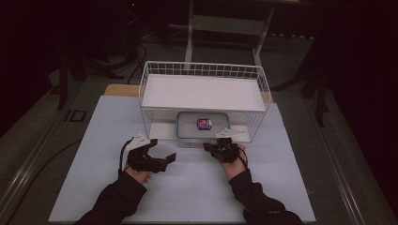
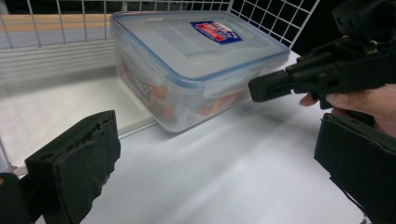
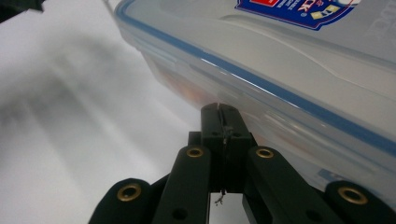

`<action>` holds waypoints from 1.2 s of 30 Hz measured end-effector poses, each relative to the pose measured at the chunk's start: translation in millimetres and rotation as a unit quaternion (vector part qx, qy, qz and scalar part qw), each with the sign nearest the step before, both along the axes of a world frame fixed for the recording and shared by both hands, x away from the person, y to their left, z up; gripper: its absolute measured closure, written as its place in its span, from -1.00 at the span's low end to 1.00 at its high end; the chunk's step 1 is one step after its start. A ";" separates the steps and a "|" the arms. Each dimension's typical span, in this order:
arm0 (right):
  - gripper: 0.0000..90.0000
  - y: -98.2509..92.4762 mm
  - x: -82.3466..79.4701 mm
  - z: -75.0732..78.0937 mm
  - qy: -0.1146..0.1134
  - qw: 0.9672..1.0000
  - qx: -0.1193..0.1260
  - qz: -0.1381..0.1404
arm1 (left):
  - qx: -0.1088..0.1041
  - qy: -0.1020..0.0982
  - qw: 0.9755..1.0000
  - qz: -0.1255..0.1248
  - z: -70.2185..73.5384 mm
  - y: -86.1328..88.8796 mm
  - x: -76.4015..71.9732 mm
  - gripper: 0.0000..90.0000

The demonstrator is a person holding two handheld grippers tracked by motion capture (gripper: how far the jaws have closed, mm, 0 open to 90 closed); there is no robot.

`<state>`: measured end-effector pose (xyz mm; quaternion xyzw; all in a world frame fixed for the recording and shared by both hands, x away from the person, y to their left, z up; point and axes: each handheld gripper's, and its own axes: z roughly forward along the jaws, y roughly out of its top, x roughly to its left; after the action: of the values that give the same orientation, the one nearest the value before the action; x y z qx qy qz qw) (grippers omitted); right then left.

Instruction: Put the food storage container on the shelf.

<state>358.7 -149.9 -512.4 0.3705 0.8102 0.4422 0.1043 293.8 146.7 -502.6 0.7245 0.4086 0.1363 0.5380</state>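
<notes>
container in wire basket, on table

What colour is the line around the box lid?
Blue, running round the lid's rim of the clear food box; clearest in the right gripper view.

L gripper held low in left hand, jaws spread wide, pointed fwd-right, R gripper held in right hand, jaws pressed together w/ nothing between, tips aimed fwd-left, both forearms in dark sleeves

A white table carries a wire basket, with a lidded plastic container on it.
</notes>
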 end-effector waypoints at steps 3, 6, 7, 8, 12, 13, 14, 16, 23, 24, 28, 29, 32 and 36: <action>1.00 0.7 5.3 -0.2 0.003 1.000 0.006 -0.006 | 0.004 -0.005 1.000 -0.001 0.0 -0.2 0.4 -0.99; 1.00 5.4 13.6 -1.3 -0.003 1.000 0.003 -0.010 | 0.004 -0.008 1.000 0.002 -0.6 0.1 0.3 -0.99; 1.00 6.2 15.4 -1.3 -0.002 1.000 0.004 -0.012 | 0.006 -0.007 1.000 0.003 -0.8 0.1 0.3 -0.99; 1.00 7.3 18.1 -1.4 -0.001 1.000 0.007 -0.015 | 0.007 -0.008 1.000 0.003 -1.1 0.2 0.2 -0.99; 1.00 10.2 29.1 -1.7 -0.003 1.000 0.009 -0.026 | 0.006 -0.007 1.000 0.001 -1.8 0.1 0.3 -0.99; 1.00 10.5 31.0 -1.8 -0.004 1.000 0.009 -0.028 | 0.006 -0.008 1.000 -0.001 -1.9 0.0 0.2 -0.99; 1.00 11.2 34.1 -1.9 -0.005 0.999 0.010 -0.031 | 0.006 -0.007 1.000 -0.001 -2.0 -0.2 0.1 -0.99; 1.00 11.5 39.0 -2.1 -0.001 0.999 0.016 -0.037 | 0.006 -0.009 1.000 -0.001 -2.3 -0.4 0.0 -0.99; 1.00 13.9 52.0 -1.8 -0.003 0.998 0.021 -0.051 | 0.009 -0.013 1.000 0.001 -1.7 0.3 -0.4 -0.99; 1.00 14.1 54.0 -1.9 0.005 0.999 0.025 -0.048 | 0.007 -0.013 1.000 0.001 -1.6 0.5 -0.2 -0.99; 0.99 19.9 51.5 -0.1 -0.002 0.999 0.011 -0.040 | 0.007 -0.013 1.000 -0.001 -1.1 0.1 -1.1 -0.99; 0.99 19.9 49.7 0.6 -0.004 0.999 0.011 -0.037 | 0.008 -0.012 1.000 -0.004 -0.8 -0.2 -1.2 -0.99; 0.89 20.0 39.9 2.9 -0.001 1.000 0.010 -0.023 | 0.011 -0.016 1.000 -0.008 0.9 -1.0 -2.8 -0.99; 0.70 17.2 23.1 5.8 -0.010 1.000 0.012 -0.003 | 0.012 -0.020 1.000 -0.014 3.1 -1.1 -4.4 -0.99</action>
<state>381.8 -132.8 -506.6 0.3701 0.8023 0.4554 0.1090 289.4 145.6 -499.5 0.7341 0.3859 0.1478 0.5388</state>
